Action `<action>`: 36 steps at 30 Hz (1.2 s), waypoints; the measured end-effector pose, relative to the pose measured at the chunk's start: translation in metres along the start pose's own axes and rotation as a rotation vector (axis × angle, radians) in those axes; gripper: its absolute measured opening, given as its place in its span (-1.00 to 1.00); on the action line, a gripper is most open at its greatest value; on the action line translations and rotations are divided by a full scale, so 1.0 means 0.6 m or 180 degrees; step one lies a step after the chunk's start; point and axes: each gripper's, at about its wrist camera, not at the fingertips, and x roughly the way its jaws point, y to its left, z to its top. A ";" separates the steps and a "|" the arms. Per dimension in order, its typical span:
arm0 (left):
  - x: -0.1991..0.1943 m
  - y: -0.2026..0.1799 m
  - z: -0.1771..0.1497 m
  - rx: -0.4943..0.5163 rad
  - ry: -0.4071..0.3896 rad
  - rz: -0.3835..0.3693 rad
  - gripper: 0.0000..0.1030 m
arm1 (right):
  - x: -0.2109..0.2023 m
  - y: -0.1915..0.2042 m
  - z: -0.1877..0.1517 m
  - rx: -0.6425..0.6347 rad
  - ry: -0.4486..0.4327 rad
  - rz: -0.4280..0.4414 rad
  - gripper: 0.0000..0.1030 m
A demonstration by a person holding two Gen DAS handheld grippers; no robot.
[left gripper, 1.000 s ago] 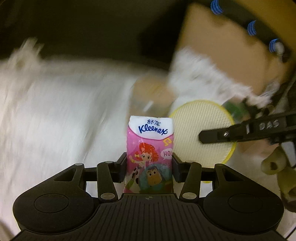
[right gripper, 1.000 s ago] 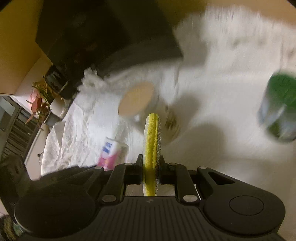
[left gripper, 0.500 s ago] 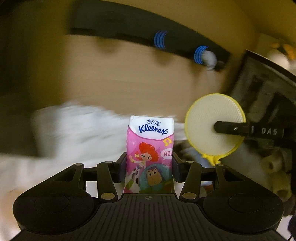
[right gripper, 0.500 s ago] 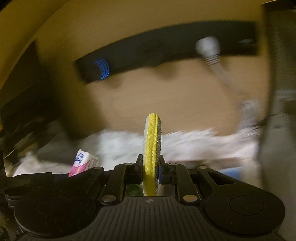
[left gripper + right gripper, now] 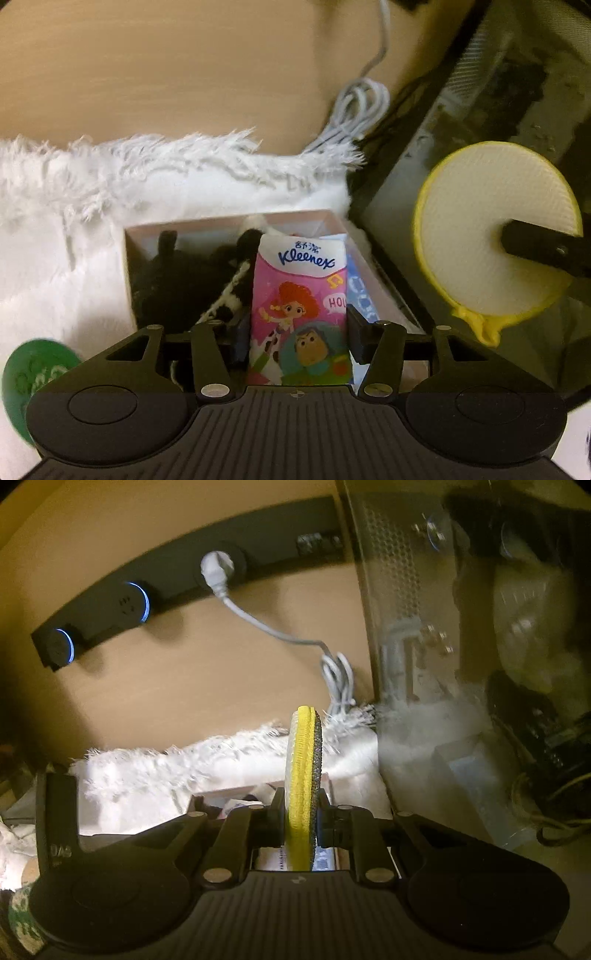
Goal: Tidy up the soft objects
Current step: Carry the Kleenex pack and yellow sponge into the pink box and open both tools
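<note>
My left gripper (image 5: 295,341) is shut on a pink Kleenex tissue pack (image 5: 301,306) with cartoon figures, held upright over an open white box (image 5: 229,221). The box holds a black and white soft toy (image 5: 192,280) and a blue patterned pack (image 5: 360,295). My right gripper (image 5: 301,818) is shut on a round yellow sponge pad (image 5: 303,771), held on edge; in the left wrist view the sponge pad (image 5: 495,240) hangs to the right of the box. Part of the box (image 5: 236,794) shows below the right gripper.
The box sits on a white fluffy cloth (image 5: 74,206). A green can (image 5: 33,373) stands at the lower left. A coiled white cable (image 5: 354,114) hangs against the tan wall from a black power strip (image 5: 155,590). A glass tank (image 5: 461,627) stands on the right.
Both grippers swung from the wall view down and right, with the tissue pack and sponge still held. The open box has come into view under the left gripper.
</note>
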 end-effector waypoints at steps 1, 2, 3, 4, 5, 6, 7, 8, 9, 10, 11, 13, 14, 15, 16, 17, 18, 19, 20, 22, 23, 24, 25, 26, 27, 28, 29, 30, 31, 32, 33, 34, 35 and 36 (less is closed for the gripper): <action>0.000 0.002 -0.003 0.0039 -0.0028 -0.0042 0.09 | 0.006 0.000 -0.001 -0.0024 0.0002 0.0000 -0.72; 0.000 0.005 -0.002 0.0061 -0.0019 -0.0060 0.09 | 0.010 0.001 0.000 -0.0056 -0.0002 0.0001 -0.72; 0.001 0.006 -0.001 0.0072 -0.0009 -0.0074 0.09 | 0.018 0.004 0.001 -0.0102 -0.0004 0.0000 -0.72; 0.002 0.008 -0.001 0.0083 -0.0002 -0.0088 0.09 | 0.024 0.008 0.002 -0.0142 -0.0002 0.0003 -0.72; 0.002 0.010 0.008 0.0081 -0.0006 -0.0107 0.10 | 0.034 0.016 0.001 -0.0214 -0.0013 -0.0001 -0.72; 0.001 0.011 0.008 0.0057 -0.0017 -0.0135 0.11 | 0.042 0.029 -0.001 -0.0327 -0.0037 -0.0038 -0.72; -0.004 0.014 0.010 0.0003 -0.0042 -0.0190 0.11 | 0.052 0.041 -0.005 -0.0436 -0.0050 -0.0092 -0.72; -0.019 0.023 0.007 -0.0059 -0.0082 -0.0253 0.12 | 0.064 0.054 -0.013 -0.0598 -0.0055 -0.0163 -0.72; -0.028 0.026 0.008 -0.0110 -0.0126 -0.0293 0.11 | 0.075 0.066 -0.023 -0.0753 -0.0059 -0.0226 -0.72; -0.037 0.031 0.009 -0.0151 -0.0179 -0.0301 0.11 | 0.088 0.078 -0.036 -0.0927 -0.0056 -0.0297 -0.72; -0.044 0.030 0.012 -0.0156 -0.0207 -0.0292 0.11 | 0.101 0.091 -0.051 -0.1104 -0.0031 -0.0368 -0.72; -0.051 0.036 0.013 -0.0132 -0.0210 -0.0209 0.10 | 0.118 0.110 -0.081 -0.1373 0.0066 -0.0373 -0.70; -0.052 0.040 0.012 -0.0123 -0.0189 -0.0153 0.10 | 0.122 0.118 -0.094 -0.1484 0.0113 -0.0341 -0.66; -0.050 0.044 0.010 -0.0125 -0.0158 -0.0100 0.10 | 0.125 0.126 -0.107 -0.1602 0.0159 -0.0297 -0.55; -0.049 0.049 0.007 -0.0138 -0.0132 -0.0067 0.10 | 0.123 0.133 -0.117 -0.1690 0.0168 -0.0252 -0.50; -0.048 0.054 0.004 -0.0171 -0.0103 -0.0039 0.10 | 0.120 0.138 -0.124 -0.1755 0.0177 -0.0196 -0.42; -0.048 0.057 0.003 -0.0200 -0.0099 -0.0037 0.10 | 0.117 0.142 -0.129 -0.1795 0.0195 -0.0139 -0.35; -0.052 0.059 0.002 -0.0225 -0.0122 -0.0049 0.10 | 0.112 0.145 -0.131 -0.1804 0.0209 -0.0077 -0.32; -0.055 0.060 0.005 -0.0260 -0.0157 -0.0068 0.10 | 0.109 0.146 -0.132 -0.1788 0.0216 -0.0037 -0.29; -0.065 0.060 0.013 -0.0303 -0.0244 -0.0134 0.11 | 0.099 0.145 -0.129 -0.1700 0.0230 0.0048 -0.21; -0.070 0.059 0.018 -0.0306 -0.0277 -0.0170 0.11 | 0.095 0.143 -0.127 -0.1649 0.0242 0.0088 -0.19; -0.074 0.057 0.022 -0.0288 -0.0294 -0.0188 0.10 | 0.090 0.140 -0.125 -0.1606 0.0247 0.0122 -0.17; -0.077 0.055 0.026 -0.0266 -0.0304 -0.0186 0.10 | 0.082 0.139 -0.124 -0.1568 0.0233 0.0140 -0.17; -0.080 0.054 0.028 -0.0251 -0.0306 -0.0181 0.10 | 0.075 0.137 -0.123 -0.1520 0.0216 0.0156 -0.17; -0.081 0.054 0.028 -0.0245 -0.0301 -0.0180 0.10 | 0.069 0.135 -0.122 -0.1467 0.0212 0.0180 -0.18; -0.082 0.055 0.029 -0.0250 -0.0289 -0.0179 0.09 | 0.061 0.133 -0.122 -0.1383 0.0197 0.0218 -0.20; -0.081 0.055 0.028 -0.0255 -0.0276 -0.0169 0.09 | 0.055 0.133 -0.123 -0.1330 0.0175 0.0231 -0.28; -0.082 0.056 0.028 -0.0264 -0.0264 -0.0143 0.08 | 0.054 0.134 -0.122 -0.1320 0.0164 0.0201 -0.60; -0.084 0.056 0.029 -0.0274 -0.0271 -0.0114 0.08 | 0.058 0.141 -0.123 -0.1358 0.0169 0.0108 -0.80; -0.088 0.057 0.030 -0.0294 -0.0299 -0.0100 0.08 | 0.065 0.146 -0.124 -0.1399 0.0178 0.0028 -0.81; -0.094 0.058 0.033 -0.0318 -0.0334 -0.0126 0.08 | 0.076 0.151 -0.125 -0.1428 0.0194 -0.0040 -0.81; -0.099 0.057 0.036 -0.0330 -0.0363 -0.0174 0.08 | 0.087 0.156 -0.125 -0.1433 0.0224 -0.0067 -0.81; -0.105 0.055 0.040 -0.0329 -0.0381 -0.0237 0.08 | 0.103 0.159 -0.125 -0.1413 0.0287 -0.0052 -0.81; -0.111 0.049 0.045 -0.0307 -0.0385 -0.0303 0.08 | 0.118 0.161 -0.126 -0.1372 0.0358 -0.0035 -0.81</action>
